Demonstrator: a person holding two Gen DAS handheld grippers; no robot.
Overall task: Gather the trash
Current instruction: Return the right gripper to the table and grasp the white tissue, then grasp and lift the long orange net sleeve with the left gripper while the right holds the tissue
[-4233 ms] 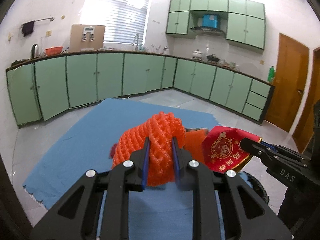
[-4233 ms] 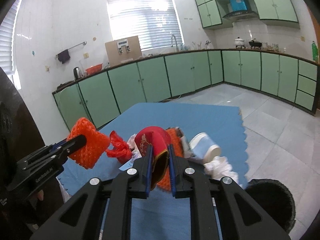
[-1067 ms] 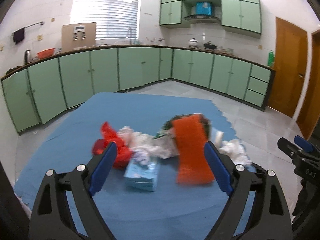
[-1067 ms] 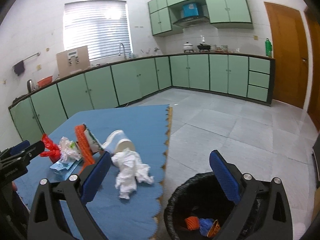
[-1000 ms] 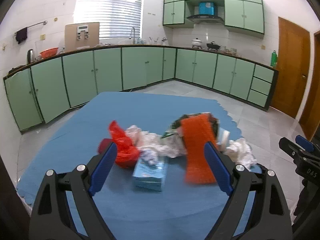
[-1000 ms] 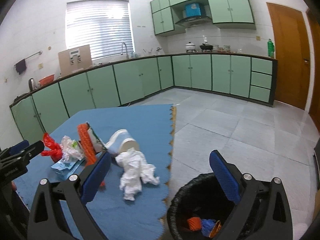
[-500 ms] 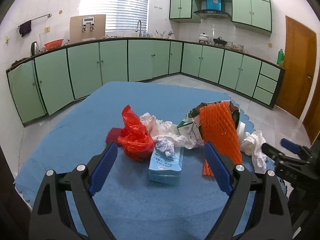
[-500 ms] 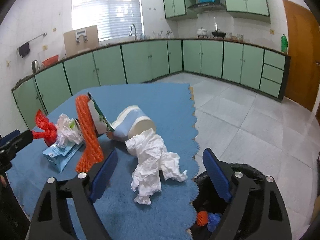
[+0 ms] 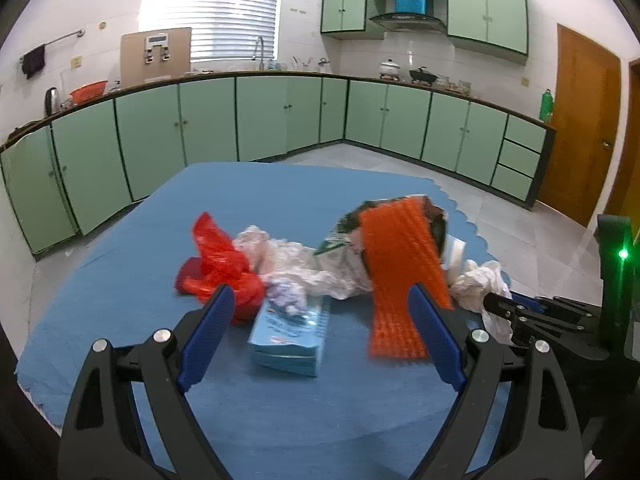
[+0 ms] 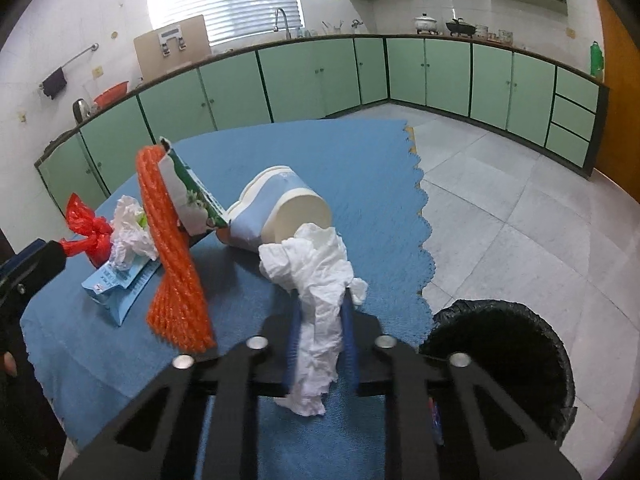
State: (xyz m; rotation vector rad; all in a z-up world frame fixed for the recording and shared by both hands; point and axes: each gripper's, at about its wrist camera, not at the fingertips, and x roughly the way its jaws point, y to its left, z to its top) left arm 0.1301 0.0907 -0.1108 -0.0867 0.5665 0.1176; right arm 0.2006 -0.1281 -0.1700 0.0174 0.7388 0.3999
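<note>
Right gripper (image 10: 320, 340): my blue pads sit narrow on either side of the crumpled tissue (image 10: 316, 288), which lies at the near edge of the blue mat (image 10: 360, 152).
Tissue: I judge it feather-light, soft, easily torn; best pinched across its thick middle.
Bin (image 10: 500, 352): just beside the mat, black-lined.
Left gripper (image 9: 320, 312): my jaws stand wide, holding nothing.
Blue box (image 9: 290, 332): light, crushable; take it by the long sides.
Orange net (image 9: 400, 280): limp, springy; grip its lower end.
Red bag (image 9: 224, 268): flimsy, slippery.
</note>
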